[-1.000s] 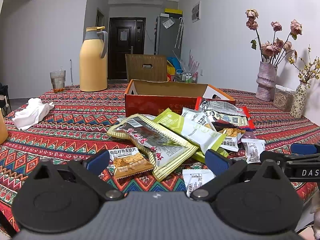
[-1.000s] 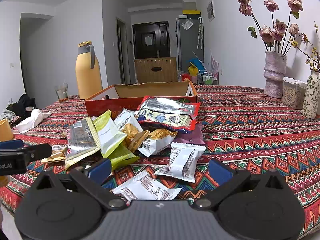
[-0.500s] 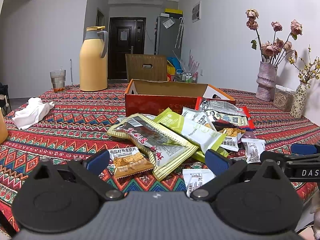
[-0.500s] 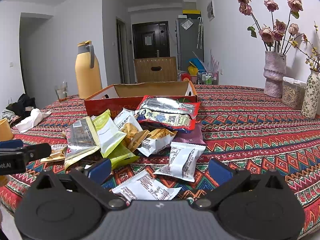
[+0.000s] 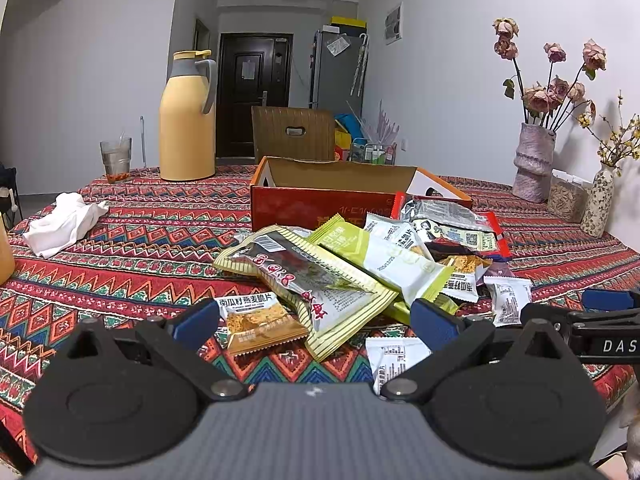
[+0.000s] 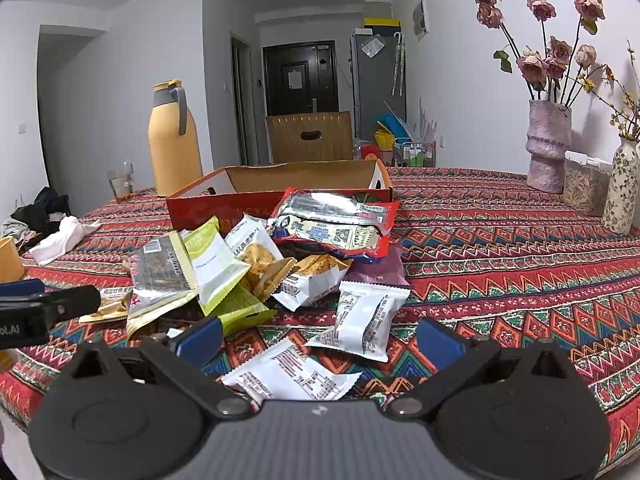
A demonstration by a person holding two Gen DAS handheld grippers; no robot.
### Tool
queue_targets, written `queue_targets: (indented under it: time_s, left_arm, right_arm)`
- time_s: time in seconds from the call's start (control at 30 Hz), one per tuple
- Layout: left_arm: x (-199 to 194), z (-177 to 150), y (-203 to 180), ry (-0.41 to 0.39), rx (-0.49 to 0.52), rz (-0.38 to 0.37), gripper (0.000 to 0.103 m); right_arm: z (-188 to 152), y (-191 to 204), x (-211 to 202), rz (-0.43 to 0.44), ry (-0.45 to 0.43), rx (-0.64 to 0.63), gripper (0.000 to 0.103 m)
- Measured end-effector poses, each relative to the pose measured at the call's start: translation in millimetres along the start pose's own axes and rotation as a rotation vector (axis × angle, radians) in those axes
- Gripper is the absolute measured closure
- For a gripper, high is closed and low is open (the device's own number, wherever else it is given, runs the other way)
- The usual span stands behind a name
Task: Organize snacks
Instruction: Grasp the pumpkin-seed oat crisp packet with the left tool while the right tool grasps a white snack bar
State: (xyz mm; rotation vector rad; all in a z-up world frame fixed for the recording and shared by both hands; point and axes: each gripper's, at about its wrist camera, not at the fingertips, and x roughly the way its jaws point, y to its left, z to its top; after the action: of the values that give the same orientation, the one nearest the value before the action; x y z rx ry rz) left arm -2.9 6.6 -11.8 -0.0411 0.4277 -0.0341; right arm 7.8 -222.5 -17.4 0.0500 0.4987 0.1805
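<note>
Left tool [image 5: 312, 320] and right tool [image 6: 318, 338] are both spread and empty, poised low at the counter [image 6: 500, 240] edge to start picking. The snacks [image 6: 280, 264] lie heaped just ahead of both tools; the open box [image 6: 280, 192] stands directly beyond the heap, probably the destination.

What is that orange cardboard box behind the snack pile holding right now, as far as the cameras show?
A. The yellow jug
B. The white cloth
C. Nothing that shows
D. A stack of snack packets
C: the orange cardboard box shows only bare inner walls, while the snack packets lie on the tablecloth in front of it.
</note>
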Motion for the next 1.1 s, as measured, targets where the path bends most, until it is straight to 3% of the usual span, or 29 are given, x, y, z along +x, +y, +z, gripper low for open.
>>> queue_targets:
  time_s: [0.3,0.4,0.83,0.9,0.97,1.1]
  left_arm:
    - [13,2,2,0.019,-0.010,0.011,0.000]
    - [19,3,3,0.029,-0.014,0.015,0.000]
    - [39,3,13,0.065,-0.030,0.035,0.000]
    - [43,4,15,0.072,-0.030,0.041,0.000]
    - [45,5,16,0.078,-0.027,0.047,0.000]
    - [50,7,21,0.087,-0.026,0.057,0.000]
  right_arm:
    - [3,-8,12,-0.032,0.013,0.008,0.000]
    - [6,-12,21,-0.046,0.026,0.019,0.005]
    - [17,-29,86,-0.091,0.194,0.053,0.038]
    - [17,-29,90,-0.089,0.201,0.054,0.042]
    - [16,-28,90,-0.090,0.194,0.046,0.058]
    - [17,-32,87,-0.072,0.173,0.064,0.064]
